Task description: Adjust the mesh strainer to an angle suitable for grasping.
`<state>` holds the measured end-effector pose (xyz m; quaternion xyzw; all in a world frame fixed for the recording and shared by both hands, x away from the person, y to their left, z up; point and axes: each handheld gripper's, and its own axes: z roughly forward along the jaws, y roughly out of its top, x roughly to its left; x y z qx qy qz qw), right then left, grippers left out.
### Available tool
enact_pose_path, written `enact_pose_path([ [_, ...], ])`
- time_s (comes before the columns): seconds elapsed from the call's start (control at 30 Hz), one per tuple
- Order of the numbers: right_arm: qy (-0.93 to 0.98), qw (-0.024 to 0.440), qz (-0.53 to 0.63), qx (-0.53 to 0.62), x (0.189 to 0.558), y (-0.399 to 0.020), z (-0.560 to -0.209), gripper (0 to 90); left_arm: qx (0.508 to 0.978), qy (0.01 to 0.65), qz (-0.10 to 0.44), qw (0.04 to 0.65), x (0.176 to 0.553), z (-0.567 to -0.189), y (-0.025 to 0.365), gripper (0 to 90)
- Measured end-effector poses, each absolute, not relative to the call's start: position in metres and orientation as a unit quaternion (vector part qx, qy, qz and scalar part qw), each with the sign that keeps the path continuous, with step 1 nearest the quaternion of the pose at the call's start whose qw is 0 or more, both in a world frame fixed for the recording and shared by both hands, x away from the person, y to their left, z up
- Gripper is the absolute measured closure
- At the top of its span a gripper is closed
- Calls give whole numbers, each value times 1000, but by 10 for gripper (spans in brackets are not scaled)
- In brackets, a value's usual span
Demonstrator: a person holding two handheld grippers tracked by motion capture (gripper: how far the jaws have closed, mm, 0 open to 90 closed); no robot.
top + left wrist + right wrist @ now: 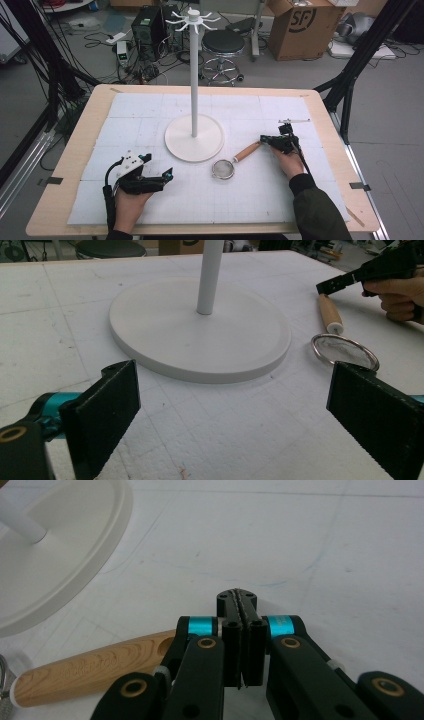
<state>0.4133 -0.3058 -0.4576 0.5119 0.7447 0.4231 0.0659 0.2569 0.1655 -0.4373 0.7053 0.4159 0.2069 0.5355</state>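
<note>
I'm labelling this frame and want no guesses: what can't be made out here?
- Right gripper: its jaws press together beside the wooden handle; whether they pinch it is hidden by the gripper's own body.
- Round metal mesh strainer: in the left gripper view the black jaw pad covers its near rim.
- White stand's hooks: too small in the high view to tell whether anything hangs there.
- Left gripper: its jaws stand wide apart, nothing between.

Wooden table — white mat, stand, strainer.
</note>
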Motion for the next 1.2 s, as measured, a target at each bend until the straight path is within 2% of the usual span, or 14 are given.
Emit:
enact_pose_path([
  [0.43, 766, 55, 415, 488, 403, -276, -457, 897, 702, 420, 211, 535, 255, -437, 169, 75],
  [1.2, 778, 7, 439, 450, 371, -224, -458, 897, 699, 429, 210, 531, 254, -437, 171, 76],
])
